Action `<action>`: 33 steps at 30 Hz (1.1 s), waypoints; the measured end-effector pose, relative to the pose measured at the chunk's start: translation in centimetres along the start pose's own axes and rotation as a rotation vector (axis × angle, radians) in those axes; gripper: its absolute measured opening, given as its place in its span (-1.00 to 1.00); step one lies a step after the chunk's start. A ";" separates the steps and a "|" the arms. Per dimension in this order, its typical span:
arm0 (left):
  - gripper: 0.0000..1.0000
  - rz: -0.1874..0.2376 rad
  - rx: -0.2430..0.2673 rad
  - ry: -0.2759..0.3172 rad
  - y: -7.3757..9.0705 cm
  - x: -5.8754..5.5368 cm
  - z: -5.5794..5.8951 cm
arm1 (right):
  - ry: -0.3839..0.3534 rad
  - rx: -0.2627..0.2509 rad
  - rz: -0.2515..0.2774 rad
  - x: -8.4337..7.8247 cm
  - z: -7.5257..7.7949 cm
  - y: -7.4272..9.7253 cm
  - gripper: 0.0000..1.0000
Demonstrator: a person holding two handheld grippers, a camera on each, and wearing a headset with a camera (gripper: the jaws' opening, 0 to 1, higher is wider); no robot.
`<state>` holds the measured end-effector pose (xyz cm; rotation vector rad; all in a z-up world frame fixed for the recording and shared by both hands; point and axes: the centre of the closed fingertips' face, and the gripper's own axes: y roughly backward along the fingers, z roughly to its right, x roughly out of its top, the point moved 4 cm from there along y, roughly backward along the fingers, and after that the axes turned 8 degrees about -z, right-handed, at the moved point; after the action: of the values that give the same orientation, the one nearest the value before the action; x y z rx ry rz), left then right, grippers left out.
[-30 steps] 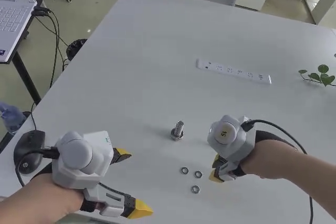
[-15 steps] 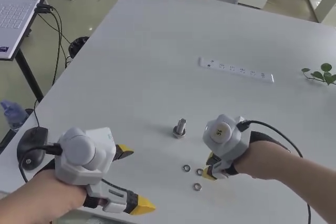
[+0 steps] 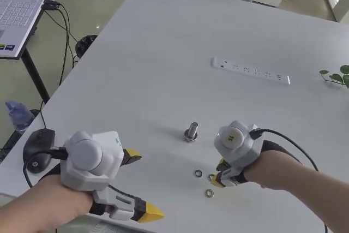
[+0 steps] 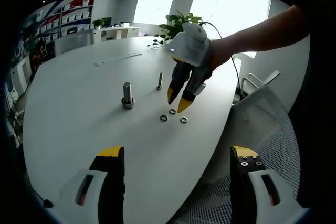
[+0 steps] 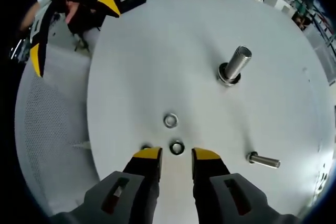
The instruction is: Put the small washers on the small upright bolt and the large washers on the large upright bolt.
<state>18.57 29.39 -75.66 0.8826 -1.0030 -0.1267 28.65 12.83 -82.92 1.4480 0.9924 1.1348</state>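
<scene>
Closer to the washers (image 3: 198, 173) now is the right hand-held gripper (image 3: 215, 179), which has slid in from the side. Its jaws are a little apart and hold nothing. One washer lies right at their tips. All three washers lie flat on the surface (image 3: 163, 53), near the edge closest to the person. The big bolt (image 3: 191, 131) stands just behind them, and the small bolt (image 5: 264, 160) stands near it. The left hand-held gripper (image 3: 143, 185) hangs wide open over the near left corner.
</scene>
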 end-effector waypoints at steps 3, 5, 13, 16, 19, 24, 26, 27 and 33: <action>0.64 -0.001 0.002 0.001 0.1 0.0 -0.1 | -0.005 -0.005 -0.004 -0.1 0.1 -0.5 -0.53; 0.64 0.003 0.003 0.004 0.3 0.0 -0.2 | 0.003 -0.010 -0.006 -0.2 -0.1 -0.7 -0.53; 0.64 0.000 0.007 0.007 0.4 -0.3 -0.3 | 0.013 -0.038 0.004 -0.1 0.1 -0.9 -0.54; 0.64 -0.002 0.005 0.007 0.4 -0.3 -0.3 | 0.045 -0.057 -0.001 -0.2 0.0 -1.0 -0.54; 0.64 -0.002 0.005 0.006 0.3 -0.3 -0.3 | 0.039 -0.062 0.006 -0.2 0.0 -0.9 -0.55; 0.64 0.000 0.004 0.007 0.2 -0.3 -0.3 | 0.048 -0.070 0.014 -0.2 -0.3 -1.0 -0.61; 0.64 -0.002 0.003 0.006 0.2 -0.3 -0.2 | 0.047 -0.069 0.018 -0.3 -0.4 -1.0 -0.62; 0.64 0.000 0.003 0.005 0.2 -0.3 -0.1 | 0.042 -0.068 0.021 -0.3 -0.4 -1.0 -0.63; 0.63 0.002 0.003 0.006 0.2 -0.3 0.0 | 0.050 -0.072 0.011 -0.3 -0.4 -1.0 -0.69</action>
<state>18.36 29.63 -75.71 0.8843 -0.9991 -0.1208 28.17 12.82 -83.89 1.3751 0.9698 1.2074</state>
